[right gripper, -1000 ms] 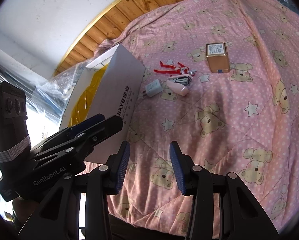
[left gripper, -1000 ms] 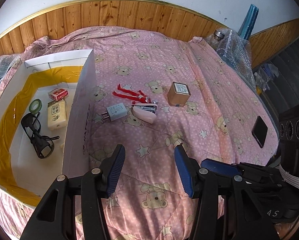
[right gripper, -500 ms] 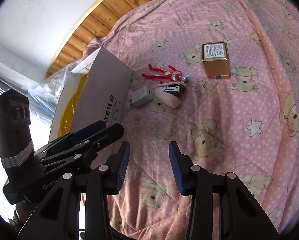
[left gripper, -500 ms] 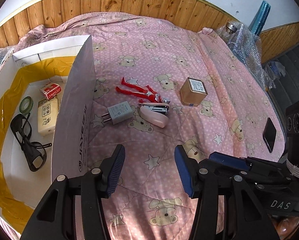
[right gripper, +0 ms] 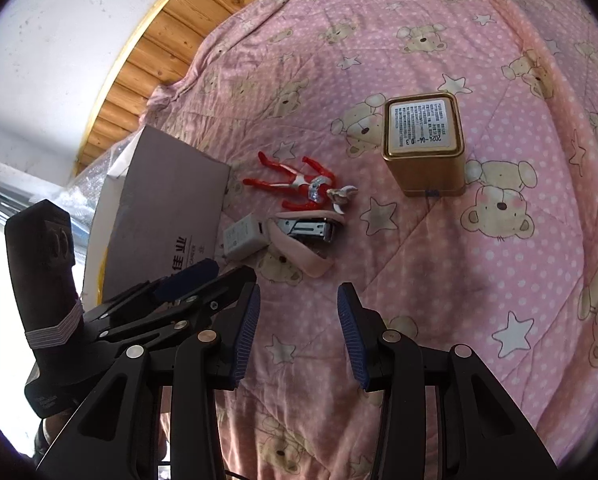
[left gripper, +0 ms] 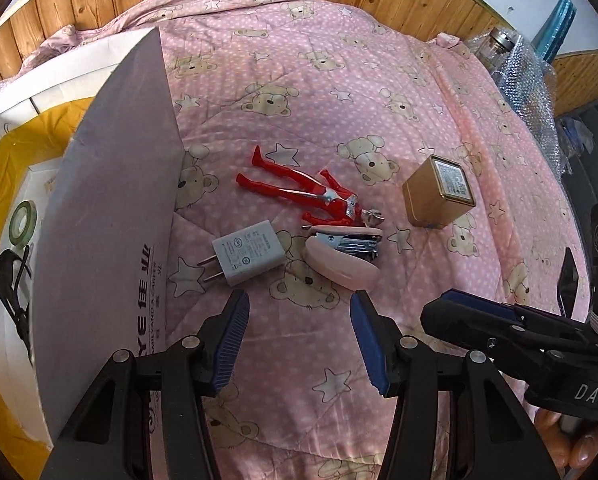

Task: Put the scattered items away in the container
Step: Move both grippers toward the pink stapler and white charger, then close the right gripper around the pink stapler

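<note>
Charger (left gripper: 251, 253) lies just ahead of the wide-open left tongs (left gripper: 299, 336), long axis crosswise, prongs toward the box (left gripper: 111, 216); right tongs (right gripper: 297, 336), equally wide, sit farther off.

The box flap (left gripper: 107, 208) hides part of the black glasses (left gripper: 11, 292); flap print is cut off.

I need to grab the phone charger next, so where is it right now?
In the left wrist view the white charger lies on the pink quilt, between the box flap and the pink stapler.
</note>
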